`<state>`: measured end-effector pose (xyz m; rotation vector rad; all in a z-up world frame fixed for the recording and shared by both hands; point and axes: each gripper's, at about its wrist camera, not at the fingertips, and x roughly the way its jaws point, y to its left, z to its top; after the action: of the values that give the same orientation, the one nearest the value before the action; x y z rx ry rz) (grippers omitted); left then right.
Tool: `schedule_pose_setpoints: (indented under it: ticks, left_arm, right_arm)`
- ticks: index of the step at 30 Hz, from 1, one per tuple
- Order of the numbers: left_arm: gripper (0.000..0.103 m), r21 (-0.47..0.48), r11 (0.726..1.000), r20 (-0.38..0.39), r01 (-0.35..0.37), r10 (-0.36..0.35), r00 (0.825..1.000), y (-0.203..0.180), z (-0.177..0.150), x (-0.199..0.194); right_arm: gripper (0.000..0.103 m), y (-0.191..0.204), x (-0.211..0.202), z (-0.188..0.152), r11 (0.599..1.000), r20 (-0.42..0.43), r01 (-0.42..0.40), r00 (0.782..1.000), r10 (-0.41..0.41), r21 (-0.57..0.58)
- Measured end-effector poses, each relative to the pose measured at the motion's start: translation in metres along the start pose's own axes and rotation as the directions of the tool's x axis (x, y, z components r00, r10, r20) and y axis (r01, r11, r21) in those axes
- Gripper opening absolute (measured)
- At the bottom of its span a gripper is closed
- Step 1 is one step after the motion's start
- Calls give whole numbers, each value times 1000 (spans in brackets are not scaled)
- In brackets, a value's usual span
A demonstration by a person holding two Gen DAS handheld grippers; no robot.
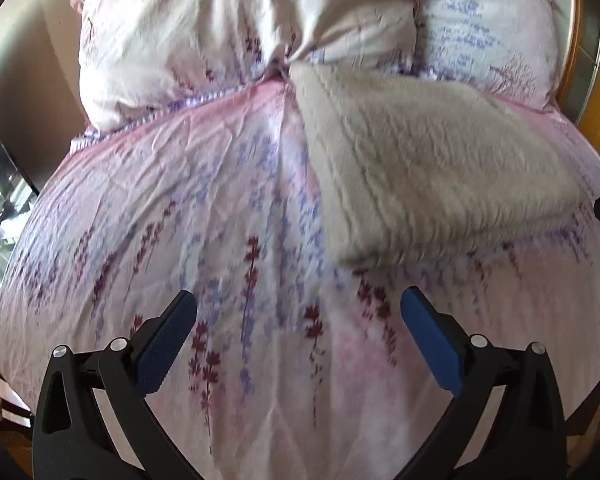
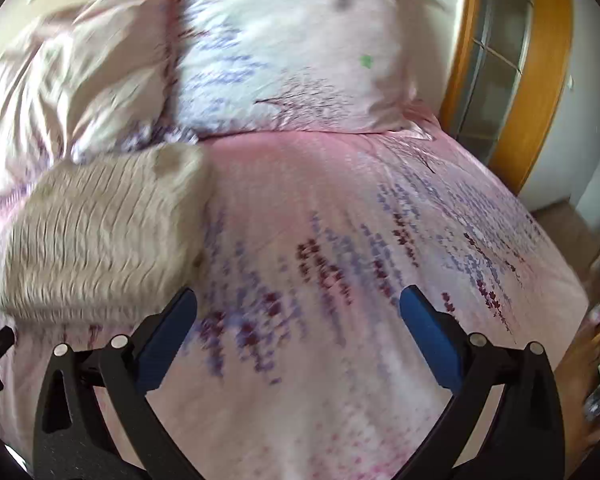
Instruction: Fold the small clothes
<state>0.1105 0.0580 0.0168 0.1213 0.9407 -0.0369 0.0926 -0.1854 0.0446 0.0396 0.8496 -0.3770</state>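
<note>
A beige knitted garment lies folded flat on the pink flowered bedspread. In the left wrist view it is ahead and to the right. In the right wrist view the garment is ahead and to the left. My left gripper is open and empty, held above the bedspread short of the garment's near edge. My right gripper is open and empty, above the bedspread just right of the garment. Both views are blurred by motion.
Two pillows lie at the head of the bed behind the garment. A wooden-framed glass door stands to the right of the bed. Furniture stands off the bed's left edge.
</note>
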Motion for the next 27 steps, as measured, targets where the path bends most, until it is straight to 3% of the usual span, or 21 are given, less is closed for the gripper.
schedule_pose_setpoints:
  ticks: [4, 6, 12, 19, 27]
  left_arm:
    - [102, -21, 1000, 7, 13, -13, 1000, 2, -13, -5]
    - [102, -29, 999, 17, 30, -30, 999, 2, -19, -9]
    - [102, -52, 996, 77, 75, -71, 995, 0, -23, -24]
    - [102, -110, 983, -46, 148, -153, 987, -3, -16, -1]
    - [102, -64, 996, -49, 68, -71, 996, -16, -15, 4]
  right_arm:
    - [101, 22, -1, -11, 1000, 0, -4, 1000, 4, -22]
    - [101, 26, 0, -16, 999, -7, -48, 999, 48, -6]
    - [101, 27, -8, -25, 995, 53, -92, 995, 90, 32]
    - [101, 43, -4, -33, 992, 20, -120, 993, 121, -27]
    - [101, 71, 2, -39, 988, -27, -113, 993, 111, -103]
